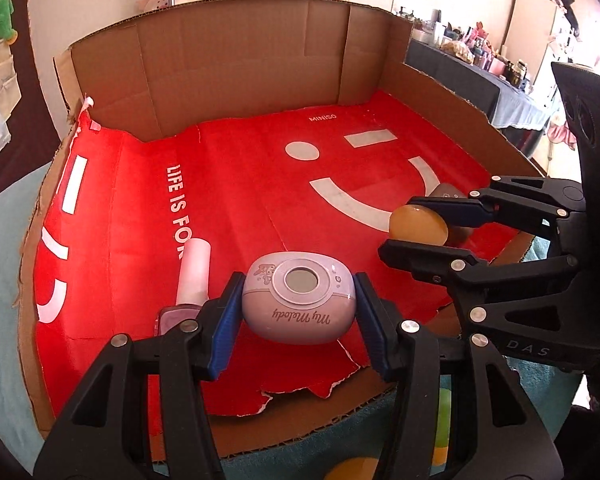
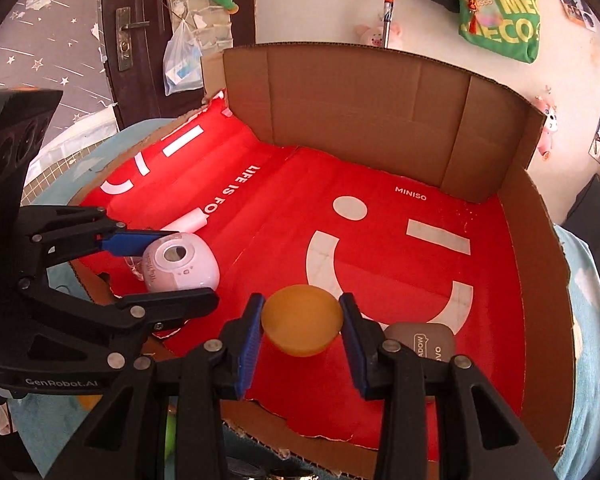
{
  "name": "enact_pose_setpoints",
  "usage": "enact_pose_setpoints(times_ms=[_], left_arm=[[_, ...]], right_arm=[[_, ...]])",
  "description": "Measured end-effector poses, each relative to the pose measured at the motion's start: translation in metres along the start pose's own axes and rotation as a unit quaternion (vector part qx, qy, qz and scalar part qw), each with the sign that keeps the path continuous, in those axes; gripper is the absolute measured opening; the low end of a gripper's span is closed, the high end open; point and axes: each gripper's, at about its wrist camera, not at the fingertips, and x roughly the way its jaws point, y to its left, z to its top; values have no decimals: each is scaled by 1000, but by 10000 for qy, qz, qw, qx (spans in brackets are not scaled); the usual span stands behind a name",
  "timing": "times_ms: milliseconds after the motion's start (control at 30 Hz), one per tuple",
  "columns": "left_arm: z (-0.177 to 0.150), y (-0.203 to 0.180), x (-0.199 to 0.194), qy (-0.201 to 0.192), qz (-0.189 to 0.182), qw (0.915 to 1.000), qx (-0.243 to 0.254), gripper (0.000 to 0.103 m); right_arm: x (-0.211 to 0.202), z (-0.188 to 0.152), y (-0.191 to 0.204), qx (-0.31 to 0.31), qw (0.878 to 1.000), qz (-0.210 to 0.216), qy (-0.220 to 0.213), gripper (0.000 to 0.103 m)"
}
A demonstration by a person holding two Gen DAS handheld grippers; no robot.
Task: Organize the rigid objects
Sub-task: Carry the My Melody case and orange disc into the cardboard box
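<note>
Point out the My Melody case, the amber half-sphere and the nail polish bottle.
My Melody case (image 1: 299, 304): left wrist view, middle of its top face.
Amber half-sphere (image 2: 302, 320): right wrist view, its rounded front.
Nail polish bottle (image 1: 194, 276): left wrist view, on its pale pink cap.

The left gripper and right gripper were built of black angular links; silver rivets were set at joints; fingers were lined with blue ribbed pads.

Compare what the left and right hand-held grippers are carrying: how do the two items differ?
The left hand-held gripper holds a lilac case, printed and with a round window on top; the right hand-held gripper holds a plain amber piece. The lilac case looks bulkier, the amber piece bowl-shaped. Both are rounded and clamped over the red mat.
</note>
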Motion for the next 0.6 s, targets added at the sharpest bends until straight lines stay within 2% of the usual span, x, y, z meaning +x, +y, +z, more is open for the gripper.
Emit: enact_pose_setpoints(times_ms=[200, 600], left_arm=[[2, -1, 8, 118, 69, 9998, 130, 51], [2, -1, 14, 236, 75, 9995, 204, 52]], right_arm=[[12, 1, -2, 10, 9994, 52, 331, 40], [16, -1, -8, 126, 9987, 51, 497, 40]])
